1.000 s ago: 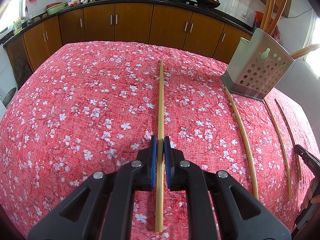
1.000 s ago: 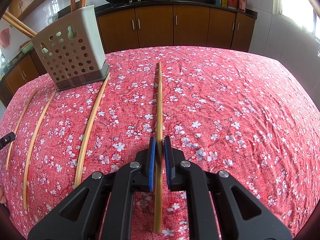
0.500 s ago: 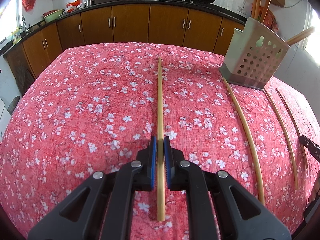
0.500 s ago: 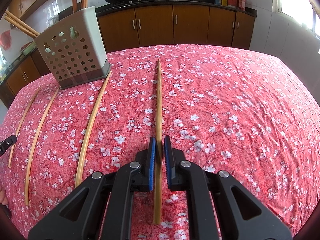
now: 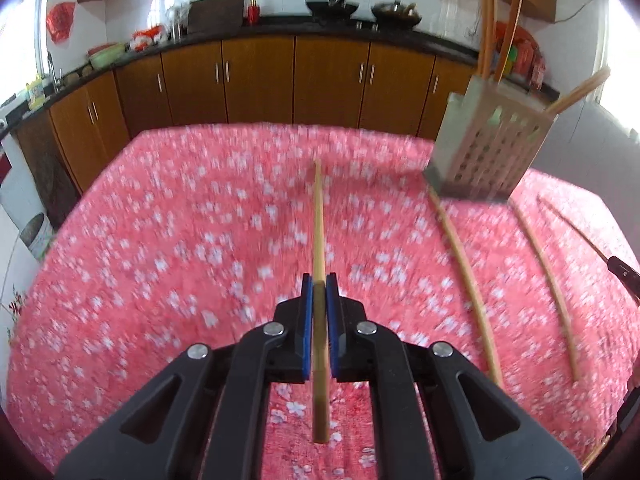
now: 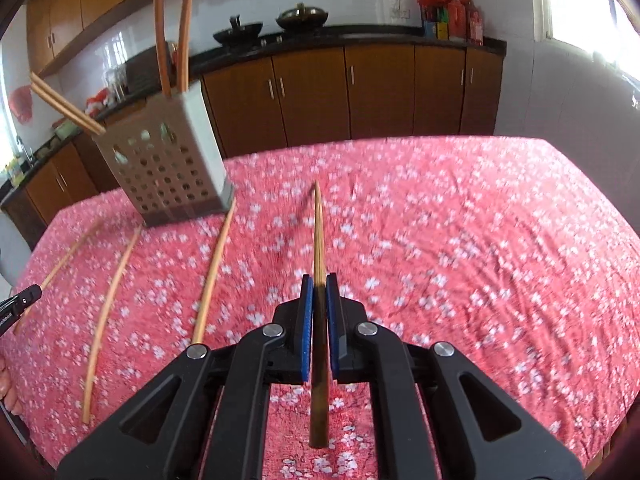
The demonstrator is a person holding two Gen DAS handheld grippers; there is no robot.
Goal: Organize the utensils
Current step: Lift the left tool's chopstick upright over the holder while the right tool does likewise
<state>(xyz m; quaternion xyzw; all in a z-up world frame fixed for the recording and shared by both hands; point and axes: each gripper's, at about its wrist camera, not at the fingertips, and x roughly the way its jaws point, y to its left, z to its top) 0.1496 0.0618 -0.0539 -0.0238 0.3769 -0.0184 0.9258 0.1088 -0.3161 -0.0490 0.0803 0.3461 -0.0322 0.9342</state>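
Note:
In the left wrist view my left gripper (image 5: 319, 285) is shut on a pale bamboo chopstick (image 5: 318, 220), which points away over the red flowered tablecloth (image 5: 180, 248). My right gripper (image 6: 319, 285) is shut on a darker chopstick (image 6: 318, 232), whose far tip hangs just above the cloth and casts a shadow. The perforated grey utensil holder (image 5: 490, 152) (image 6: 168, 164) stands upright on the cloth with several chopsticks (image 6: 172, 32) in it. It is to the right of the left gripper and to the left of the right gripper.
Three loose chopsticks lie on the cloth between the grippers: one by the holder's corner (image 6: 212, 276) (image 5: 464, 268), a second (image 6: 110, 304) (image 5: 548, 276), a third (image 6: 60, 264) (image 5: 568, 220). Wooden kitchen cabinets (image 5: 256, 80) run behind the table. A hand (image 6: 6, 384) shows at the left edge.
Both grippers have risen, each with its chopstick lifted off the cloth. The table looks lower and farther in both views, and the scene is motion-blurred.

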